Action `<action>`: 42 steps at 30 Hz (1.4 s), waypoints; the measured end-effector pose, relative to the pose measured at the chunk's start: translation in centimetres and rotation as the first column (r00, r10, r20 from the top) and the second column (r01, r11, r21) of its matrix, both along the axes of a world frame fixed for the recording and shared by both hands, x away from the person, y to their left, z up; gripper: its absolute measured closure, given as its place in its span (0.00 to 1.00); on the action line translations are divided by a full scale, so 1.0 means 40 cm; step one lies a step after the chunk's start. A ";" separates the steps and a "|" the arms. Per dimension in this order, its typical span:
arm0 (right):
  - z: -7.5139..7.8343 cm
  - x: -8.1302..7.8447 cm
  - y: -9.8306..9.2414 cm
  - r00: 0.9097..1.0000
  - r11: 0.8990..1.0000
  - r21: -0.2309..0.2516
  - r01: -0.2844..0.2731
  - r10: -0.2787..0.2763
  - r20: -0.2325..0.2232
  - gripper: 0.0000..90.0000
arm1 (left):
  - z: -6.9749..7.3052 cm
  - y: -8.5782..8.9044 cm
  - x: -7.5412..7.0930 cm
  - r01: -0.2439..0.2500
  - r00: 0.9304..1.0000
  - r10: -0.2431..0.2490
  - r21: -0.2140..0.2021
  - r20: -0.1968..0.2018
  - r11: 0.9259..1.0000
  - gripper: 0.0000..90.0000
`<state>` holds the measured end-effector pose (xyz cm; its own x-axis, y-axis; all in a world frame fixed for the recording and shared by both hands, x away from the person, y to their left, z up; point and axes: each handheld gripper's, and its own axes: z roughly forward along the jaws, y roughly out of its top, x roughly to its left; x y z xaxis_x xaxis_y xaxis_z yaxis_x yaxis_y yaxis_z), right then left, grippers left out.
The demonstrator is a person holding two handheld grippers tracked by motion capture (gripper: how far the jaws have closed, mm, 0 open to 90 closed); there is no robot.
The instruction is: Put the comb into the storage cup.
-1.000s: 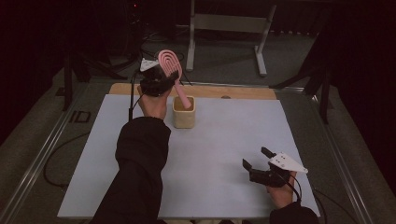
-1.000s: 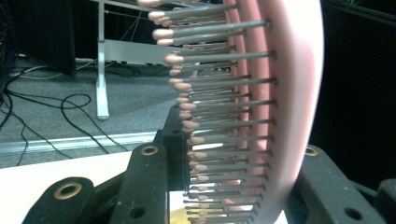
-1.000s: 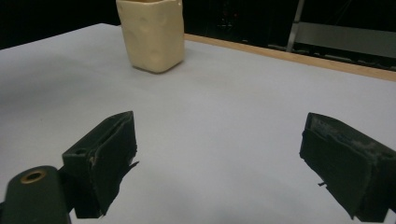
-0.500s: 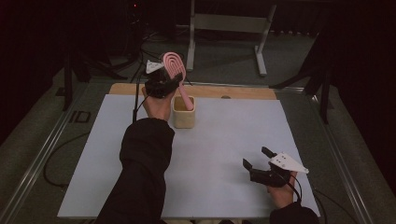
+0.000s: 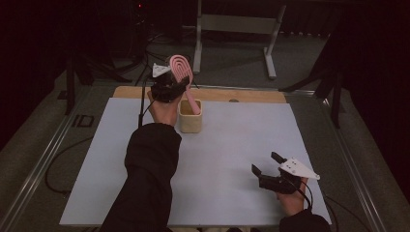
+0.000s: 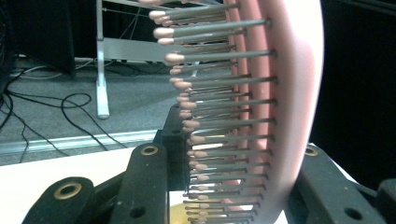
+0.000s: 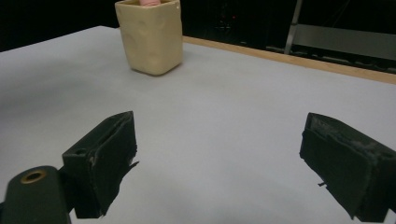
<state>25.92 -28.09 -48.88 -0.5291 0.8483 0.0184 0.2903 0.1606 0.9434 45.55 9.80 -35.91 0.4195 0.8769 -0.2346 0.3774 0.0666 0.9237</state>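
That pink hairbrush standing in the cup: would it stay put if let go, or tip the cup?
The hairbrush looks stiff, holding its shape in the left tongs. Its big head stands well above the small cup and leans, so it might tip the cup. The bristles probably flex.

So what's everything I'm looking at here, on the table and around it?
Pink plastic hairbrush with grey bristles: one, pink, head clamped in the left claw, handle down in the cup.
Cream square ceramic cup: one, cream, far middle of the white sheet.
White sheet: one, white, covering the tabletop.
Wooden table edge: one strip, light brown, along the far side.
Grey metal stand: one, grey, on the floor beyond the table.
Black cables: several, black, on the floor at left.
Left claw: one, black, shut on the brush above the cup.
Right claw: one, black, open, resting near right.
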 end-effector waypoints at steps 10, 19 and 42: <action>0.000 0.000 0.000 1.000 1.000 -0.001 0.000 0.000 0.000 0.12 | -0.010 -0.004 0.002 -0.002 1.000 0.002 0.008 -0.007 1.000 0.72; 0.000 0.000 0.000 1.000 1.000 0.001 -0.002 0.002 0.000 0.12 | -0.018 -0.009 0.002 0.001 1.000 -0.001 0.008 -0.013 1.000 0.72; -0.001 0.000 0.001 1.000 1.000 0.003 -0.003 0.003 -0.003 0.12 | -0.049 -0.025 0.004 -0.005 0.999 0.005 0.020 -0.034 1.000 0.71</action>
